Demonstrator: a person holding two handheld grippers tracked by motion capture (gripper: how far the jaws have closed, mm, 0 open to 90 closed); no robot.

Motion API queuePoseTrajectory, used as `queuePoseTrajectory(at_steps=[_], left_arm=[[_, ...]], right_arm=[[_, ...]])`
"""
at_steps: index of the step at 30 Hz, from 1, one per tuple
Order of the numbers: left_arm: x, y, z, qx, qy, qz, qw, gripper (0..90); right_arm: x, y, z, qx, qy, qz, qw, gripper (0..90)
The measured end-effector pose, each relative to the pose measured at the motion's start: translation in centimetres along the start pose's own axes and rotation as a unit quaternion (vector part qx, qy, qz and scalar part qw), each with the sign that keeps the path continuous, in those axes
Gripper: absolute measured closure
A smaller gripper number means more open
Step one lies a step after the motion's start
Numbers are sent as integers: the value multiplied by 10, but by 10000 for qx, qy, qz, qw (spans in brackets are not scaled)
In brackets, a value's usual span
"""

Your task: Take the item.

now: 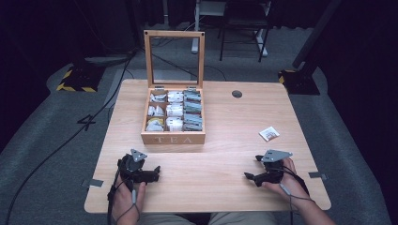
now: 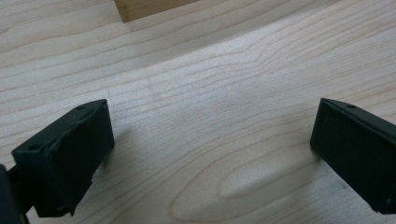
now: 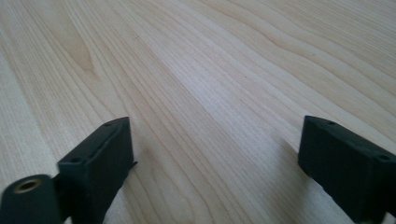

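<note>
An open wooden tea box (image 1: 172,138) marked TEA stands at the middle of the table, lid upright, with several tea bags in its compartments. A single white tea bag packet (image 1: 269,133) lies on the table to the right of it. My left gripper (image 1: 141,172) rests low at the near left, below the box; its jaws stand open over bare wood (image 2: 212,112), with a corner of the box (image 2: 149,8) ahead. My right gripper (image 1: 252,167) sits at the near right, near side of the packet, open with only table between its jaws (image 3: 217,123).
The light wooden table (image 1: 220,140) has a round cable hole (image 1: 237,93) at the far right. Dark stands, cables and a chair frame occupy the grey floor beyond the table. A person's hands hold both grippers near the table's front edge.
</note>
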State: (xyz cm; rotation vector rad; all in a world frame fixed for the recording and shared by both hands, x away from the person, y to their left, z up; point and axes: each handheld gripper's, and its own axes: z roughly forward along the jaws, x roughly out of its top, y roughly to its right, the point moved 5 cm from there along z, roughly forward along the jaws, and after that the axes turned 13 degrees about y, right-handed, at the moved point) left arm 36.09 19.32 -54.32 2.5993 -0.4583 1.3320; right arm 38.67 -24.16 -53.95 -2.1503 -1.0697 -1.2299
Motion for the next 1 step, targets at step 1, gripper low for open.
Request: queuePoseTrajectory(at_steps=[1], left_arm=[[0,0,0,1,0,1,10000,1]], right_arm=[[0,0,1,30,-25,-19,10000,66]])
